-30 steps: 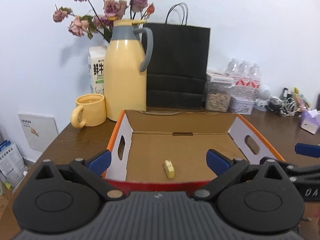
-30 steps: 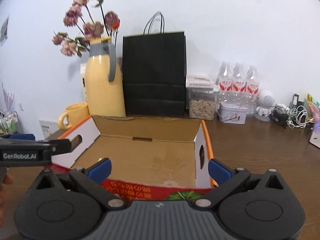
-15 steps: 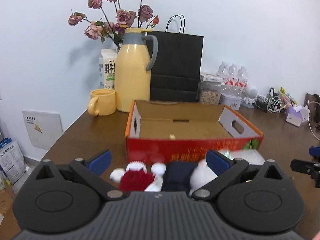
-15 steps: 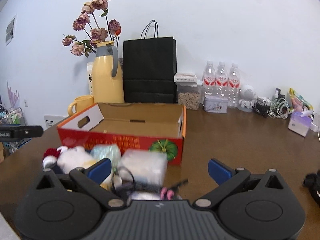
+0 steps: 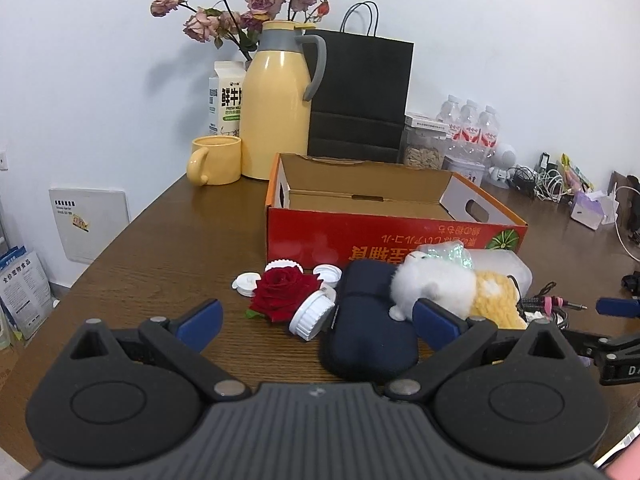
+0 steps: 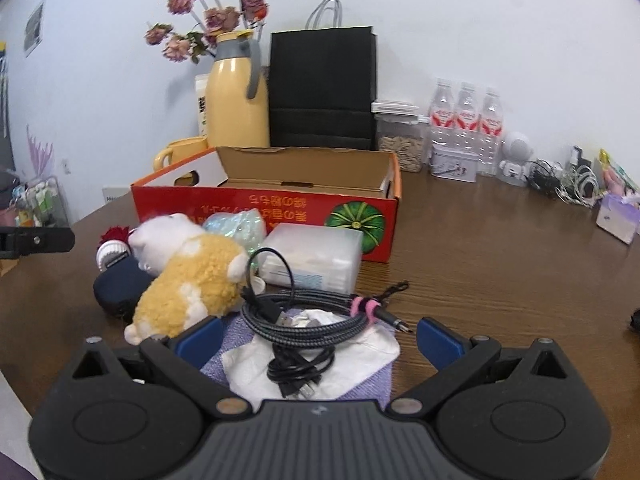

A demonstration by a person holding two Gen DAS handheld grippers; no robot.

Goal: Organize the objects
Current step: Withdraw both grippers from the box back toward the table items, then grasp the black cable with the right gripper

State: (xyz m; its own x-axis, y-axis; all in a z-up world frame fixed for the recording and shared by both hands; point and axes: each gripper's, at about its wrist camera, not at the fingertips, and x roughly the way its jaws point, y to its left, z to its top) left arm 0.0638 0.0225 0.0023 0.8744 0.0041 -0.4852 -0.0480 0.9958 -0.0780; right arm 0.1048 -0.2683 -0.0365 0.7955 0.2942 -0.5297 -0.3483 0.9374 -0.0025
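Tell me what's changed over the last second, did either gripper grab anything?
Both grippers pulled back from over the cardboard box toward the near table edge, so the pile in front of it now shows: plush toy, cables, red rose, dark pouch. Nothing was grabbed; the left gripper and right gripper stay open and empty. Box and clutter haven't moved.

The worktop [image 6: 500,264] is grained wood with a soft sheen. Cardboard box [image 6: 280,204] — glossy red print outside, raw matt inside. The plush toy [image 6: 192,280] is fluffy cloth.
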